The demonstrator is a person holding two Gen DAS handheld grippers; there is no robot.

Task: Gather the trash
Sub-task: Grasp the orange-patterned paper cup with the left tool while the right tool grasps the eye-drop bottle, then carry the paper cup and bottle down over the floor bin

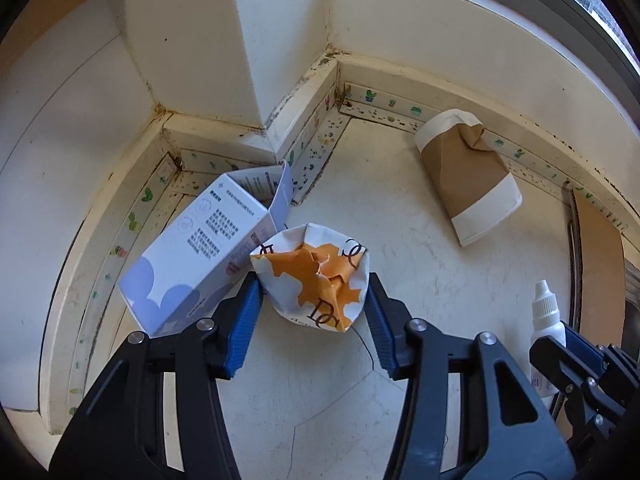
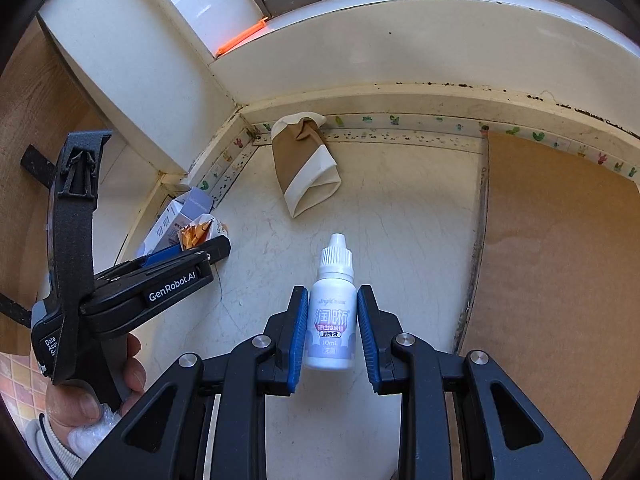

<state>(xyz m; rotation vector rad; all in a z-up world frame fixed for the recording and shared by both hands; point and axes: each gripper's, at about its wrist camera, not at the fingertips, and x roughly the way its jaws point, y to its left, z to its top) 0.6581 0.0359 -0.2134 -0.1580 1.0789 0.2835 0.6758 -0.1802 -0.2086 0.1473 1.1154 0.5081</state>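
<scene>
- Black left gripper (image 1: pixel 314 304) with blue pads sits lowest in the left wrist view, its jaws spread on either side of a crumpled white-and-orange paper cup (image 1: pixel 312 278); both pads look to touch the cup's sides, though I cannot tell whether they press it
- That cup lies on the worn white floor (image 1: pixel 420 280), touching an open white-and-lilac cardboard box (image 1: pixel 200 252) that rests against the skirting in the corner
- Right gripper (image 2: pixel 333 332), also black with blue pads, has its jaws apart around a small upright white plastic dropper bottle (image 2: pixel 333 312) with a ribbed cap; narrow gaps show on both sides
- Flattened brown-and-white paper cup (image 2: pixel 306 164) lies near the far skirting, well apart from both grippers
- Brown cardboard sheet (image 2: pixel 560 264) covers the floor to the right
- Thin orange strip (image 2: pixel 242 36) lies on the window ledge above
</scene>
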